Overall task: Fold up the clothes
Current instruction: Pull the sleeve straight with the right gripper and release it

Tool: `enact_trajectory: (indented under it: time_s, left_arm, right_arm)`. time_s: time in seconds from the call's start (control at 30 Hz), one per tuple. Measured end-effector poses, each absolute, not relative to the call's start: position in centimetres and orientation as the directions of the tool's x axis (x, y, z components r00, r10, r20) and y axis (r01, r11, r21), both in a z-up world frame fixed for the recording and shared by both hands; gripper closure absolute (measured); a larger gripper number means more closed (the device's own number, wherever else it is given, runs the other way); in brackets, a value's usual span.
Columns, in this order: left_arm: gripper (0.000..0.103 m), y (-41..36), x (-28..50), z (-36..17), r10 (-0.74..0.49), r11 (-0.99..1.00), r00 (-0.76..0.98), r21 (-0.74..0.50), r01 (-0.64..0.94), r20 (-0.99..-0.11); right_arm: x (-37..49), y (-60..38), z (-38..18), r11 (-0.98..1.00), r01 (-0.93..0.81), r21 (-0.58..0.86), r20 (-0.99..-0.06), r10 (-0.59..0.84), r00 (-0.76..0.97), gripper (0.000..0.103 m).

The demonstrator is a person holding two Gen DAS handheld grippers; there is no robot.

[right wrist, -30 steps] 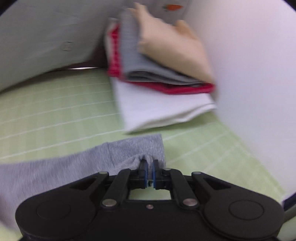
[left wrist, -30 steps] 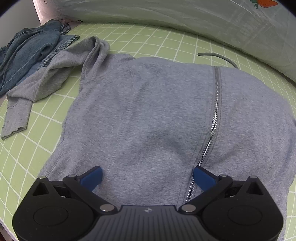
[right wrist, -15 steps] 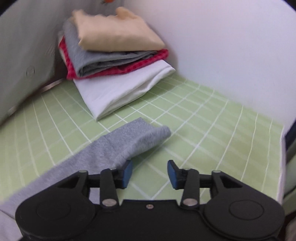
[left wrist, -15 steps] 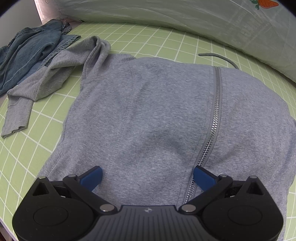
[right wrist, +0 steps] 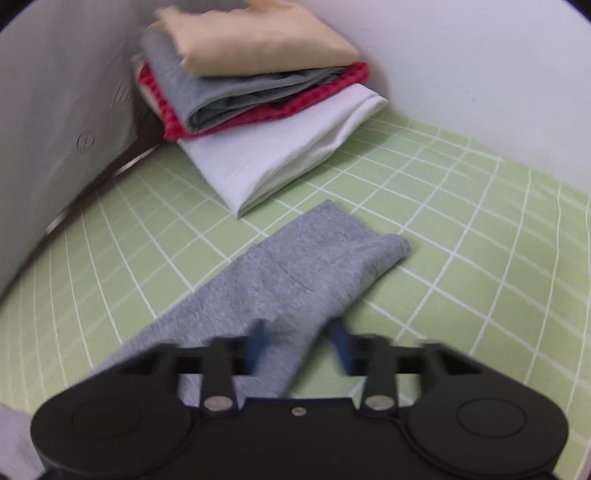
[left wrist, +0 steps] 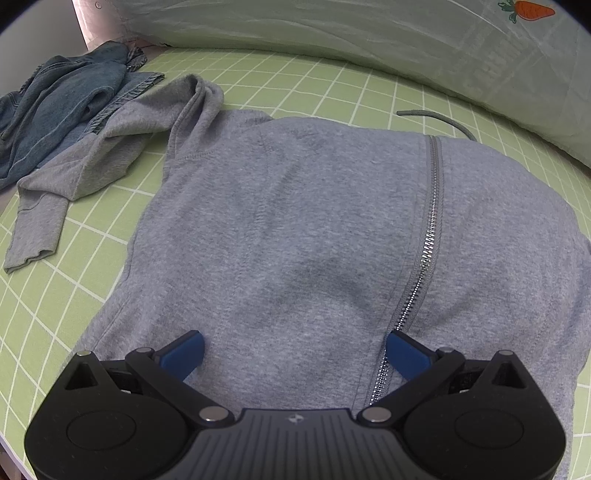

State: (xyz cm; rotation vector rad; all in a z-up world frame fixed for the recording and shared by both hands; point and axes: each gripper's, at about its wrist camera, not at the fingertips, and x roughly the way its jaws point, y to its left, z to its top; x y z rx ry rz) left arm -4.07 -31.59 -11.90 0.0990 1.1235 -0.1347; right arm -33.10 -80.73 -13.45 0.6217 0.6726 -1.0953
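A grey zip hoodie (left wrist: 314, 229) lies spread on the green grid mat (left wrist: 44, 325). Its zipper (left wrist: 424, 240) runs up the middle and its left sleeve (left wrist: 74, 166) is crumpled at the far left. My left gripper (left wrist: 293, 350) hangs open low over the hoodie's hem, its blue pads on either side of the left front panel. In the right wrist view the hoodie's other sleeve (right wrist: 303, 266) lies flat on the mat, cuff pointing away. My right gripper (right wrist: 298, 341) straddles this sleeve; its blurred jaws are closing and still stand apart around the cloth.
Denim clothing (left wrist: 55, 103) is heaped at the far left. A pale pillow (left wrist: 369, 33) borders the mat's far side, with a grey drawstring (left wrist: 436, 122) in front. A stack of folded clothes (right wrist: 258, 92) sits in the corner by white walls (right wrist: 480, 74).
My right gripper let go of the sleeve cuff, which dropped flat onto the mat. It then rolled and drew back along the sleeve. The left gripper and hoodie body stayed still.
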Motion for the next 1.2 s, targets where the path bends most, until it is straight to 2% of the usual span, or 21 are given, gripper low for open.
enact_trajectory:
  time_s: [0.13,0.3,0.4,0.57,0.67,0.7,0.73,0.8,0.87,0.93,1.0,1.2]
  left_arm:
    - [0.0,-31.5,-4.1,-11.9,-0.06,0.987,0.43,0.011,0.161,-0.901]
    - [0.0,-31.5,-4.2,-12.0,-0.063,0.986,0.439,0.012,0.166,-0.896]
    - [0.0,-31.5,-4.1,-12.0,-0.066,0.985,0.437,0.011,0.17,-0.897]
    - [0.0,-31.5,-4.2,-12.0,-0.068,0.985,0.439,0.01,0.174,-0.896]
    - [0.0,-31.5,-4.3,-12.0,-0.068,0.985,0.444,0.01,0.171,-0.893]
    - [0.0,-31.5,-4.3,-12.0,-0.068,0.985,0.446,0.01,0.17,-0.892]
    - [0.0,-31.5,-4.3,-12.0,-0.068,0.986,0.447,0.01,0.169,-0.892]
    - [0.0,-31.4,-4.4,-12.0,-0.068,0.986,0.449,0.01,0.168,-0.891]
    - [0.0,-31.5,-4.5,-12.0,-0.062,0.987,0.449,0.011,0.158,-0.891]
    - [0.0,-31.5,-4.6,-12.0,-0.057,0.989,0.449,0.012,0.15,-0.892]
    - [0.0,-31.5,-4.5,-12.0,-0.056,0.989,0.445,0.012,0.149,-0.894]
    - [0.0,-31.5,-3.7,-11.9,-0.054,0.988,0.407,0.012,0.157,-0.912]
  right_arm:
    - [-34.4,-79.9,-12.7,0.319,0.937,0.139,-0.745,-0.59,0.311,0.102]
    - [-37.4,-78.2,-9.3,0.24,0.939,0.245,-0.708,-0.617,0.343,0.102]
    - [-37.6,-78.1,-7.1,0.232,0.941,0.247,-0.686,-0.645,0.339,0.102]
    - [-33.4,-82.9,-5.6,0.249,0.943,0.222,-0.685,-0.648,0.333,0.102]
    - [-27.4,-87.3,-6.6,0.325,0.931,0.166,-0.738,-0.585,0.336,0.1]
    - [-25.4,-88.6,-7.1,0.36,0.919,0.16,-0.751,-0.56,0.35,0.096]
    - [-24.0,-89.6,-7.7,0.381,0.906,0.185,-0.76,-0.529,0.378,0.085]
    - [-21.5,-91.3,-8.7,0.414,0.877,0.245,-0.769,-0.467,0.436,0.075]
    - [-22.1,-91.6,-8.7,0.386,0.844,0.374,-0.721,-0.452,0.526,0.07]
    - [-23.9,-91.7,-8.7,0.344,0.813,0.47,-0.665,-0.467,0.583,0.053]
    - [-26.4,-91.5,-9.0,0.285,0.821,0.495,-0.649,-0.507,0.567,0.053]
    - [-28.8,-90.9,-12.2,0.294,0.921,0.257,-0.747,-0.544,0.382,0.052]
